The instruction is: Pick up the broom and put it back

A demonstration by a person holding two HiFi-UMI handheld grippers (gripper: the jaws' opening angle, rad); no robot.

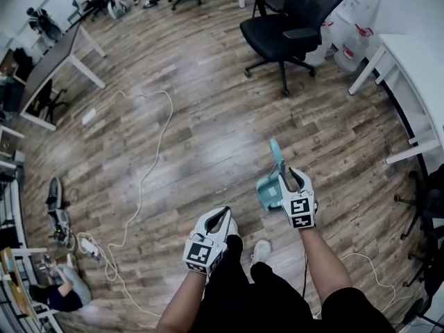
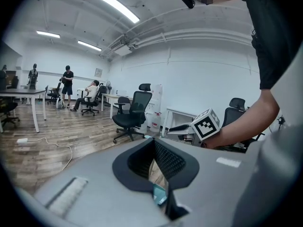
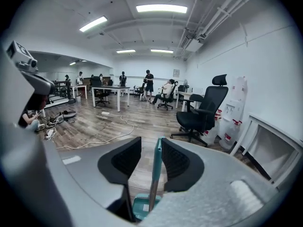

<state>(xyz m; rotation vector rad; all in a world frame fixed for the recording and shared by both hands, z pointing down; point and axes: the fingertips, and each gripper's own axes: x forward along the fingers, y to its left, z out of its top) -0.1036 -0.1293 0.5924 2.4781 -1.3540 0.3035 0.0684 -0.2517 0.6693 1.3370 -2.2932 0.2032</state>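
The teal broom (image 1: pixel 276 157) stands upright on the wood floor, its teal base (image 1: pixel 268 190) just ahead of my feet. My right gripper (image 1: pixel 293 174) is open around the upper handle. In the right gripper view the handle (image 3: pixel 155 169) runs up between the jaws close to the right pad, with a clear gap on the left side of my right gripper (image 3: pixel 150 148). My left gripper (image 1: pixel 223 212) hangs lower and to the left of the broom, shut with nothing in it. In the left gripper view a sliver of teal (image 2: pixel 159 196) shows below my left gripper (image 2: pixel 154 143).
A black office chair (image 1: pixel 291 19) stands ahead, with water jugs (image 1: pixel 349 41) and a white table (image 1: pixel 415 64) to the right. A white cable (image 1: pixel 148 165) snakes across the floor to a power strip (image 1: pixel 91 245). A person (image 1: pixel 64 287) sits at lower left.
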